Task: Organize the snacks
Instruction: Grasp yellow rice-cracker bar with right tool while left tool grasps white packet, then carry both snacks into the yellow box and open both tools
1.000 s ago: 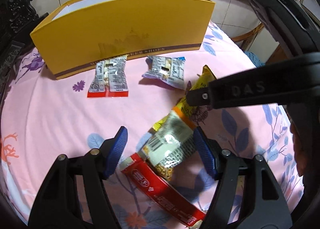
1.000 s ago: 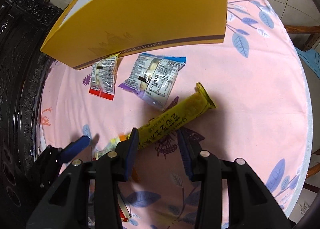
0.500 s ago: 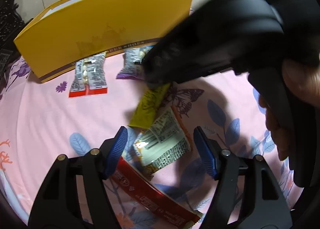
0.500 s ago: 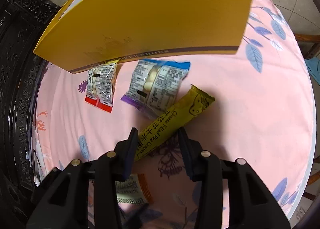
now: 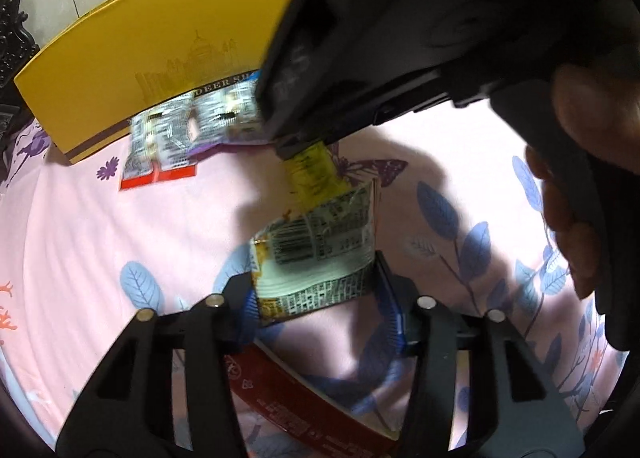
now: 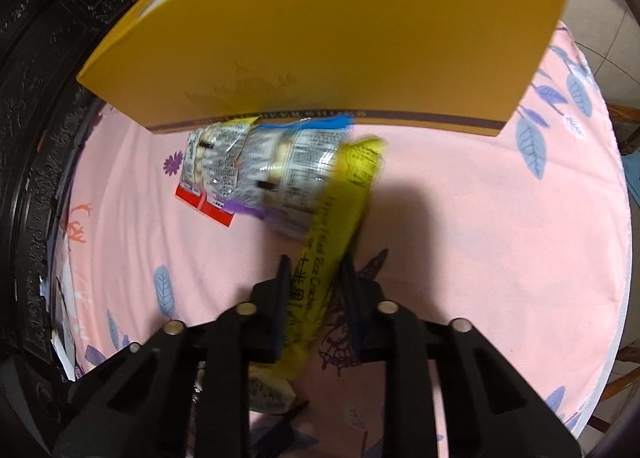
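Observation:
My right gripper (image 6: 314, 298) is shut on a long yellow rice cracker stick (image 6: 334, 226) and holds it above the table, pointing at the yellow box (image 6: 320, 30). My left gripper (image 5: 316, 306) is shut on a white and orange snack packet (image 5: 320, 246), lifted off the cloth. Two clear packets lie before the box: one with a red edge (image 6: 202, 178) and one with a purple edge (image 6: 288, 174). A red wrapper bar (image 5: 304, 398) lies under the left gripper. The right gripper's body (image 5: 400, 38) fills the upper right of the left wrist view.
The round table has a pink cloth (image 6: 480, 218) with blue leaves. The open yellow box (image 5: 160, 46) stands at the far side. Dark carved furniture (image 6: 36, 98) stands to the left. A wooden chair (image 6: 628, 130) stands beyond the right edge.
My right gripper closed on the yellow stick and carried it toward the box. My left gripper closed on the white and orange packet and raised it.

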Demonstrator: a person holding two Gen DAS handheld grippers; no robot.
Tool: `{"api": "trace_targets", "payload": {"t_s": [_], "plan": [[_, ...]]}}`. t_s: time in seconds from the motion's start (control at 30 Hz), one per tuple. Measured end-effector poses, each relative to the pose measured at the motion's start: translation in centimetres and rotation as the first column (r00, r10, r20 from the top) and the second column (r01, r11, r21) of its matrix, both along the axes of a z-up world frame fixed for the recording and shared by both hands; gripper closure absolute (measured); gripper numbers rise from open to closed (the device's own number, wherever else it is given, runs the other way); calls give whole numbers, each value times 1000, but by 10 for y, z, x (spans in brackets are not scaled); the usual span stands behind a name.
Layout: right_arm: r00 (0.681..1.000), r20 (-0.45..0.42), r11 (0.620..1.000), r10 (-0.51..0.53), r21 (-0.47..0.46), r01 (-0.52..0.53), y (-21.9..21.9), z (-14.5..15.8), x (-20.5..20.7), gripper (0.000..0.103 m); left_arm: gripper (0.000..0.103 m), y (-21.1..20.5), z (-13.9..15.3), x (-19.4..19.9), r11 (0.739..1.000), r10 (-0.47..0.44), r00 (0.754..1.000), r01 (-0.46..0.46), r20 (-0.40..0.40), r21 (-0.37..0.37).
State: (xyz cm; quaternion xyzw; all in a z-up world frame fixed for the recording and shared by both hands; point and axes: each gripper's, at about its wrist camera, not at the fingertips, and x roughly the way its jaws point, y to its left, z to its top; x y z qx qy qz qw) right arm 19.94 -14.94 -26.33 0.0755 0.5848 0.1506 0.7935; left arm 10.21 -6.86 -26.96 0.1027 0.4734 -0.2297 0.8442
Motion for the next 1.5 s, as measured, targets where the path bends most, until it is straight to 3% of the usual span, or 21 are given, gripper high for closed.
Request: {"api": "trace_targets", "payload": {"t_s": [0.07, 0.23, 0.57, 0.63, 0.83, 1.13, 1.5], "plan": [[1000, 12, 1000, -4, 15, 4, -7, 4, -4, 82, 66, 3, 0, 2, 1000, 7, 1000, -7, -7, -13], [998, 54, 999, -28, 38, 26, -18, 16, -11, 82, 71, 9, 2, 7, 1000, 10, 1000, -10, -2, -27], [991, 121, 997, -56, 58, 49, -27, 41, -16, 82, 73, 22, 36, -8, 996, 26, 999, -22, 47, -85], [989, 138, 997, -49, 59, 41, -24, 49, -18, 82, 73, 25, 44, -26, 996, 32, 998, -27, 63, -86], [979, 203, 999, -23, 49, 13, -24, 86, -24, 82, 73, 57, 76, -30, 987, 125, 988, -115, 86, -109], [960, 279, 999, 1, 36, -11, -15, 132, -21, 82, 73, 75, 145, 65, 950, 289, 945, -265, 152, -163], [936, 353, 1000, 8, 19, -15, 3, 177, 40, 83, 73, 71, 197, 165, 942, 318, 924, -283, 212, -181]]}}
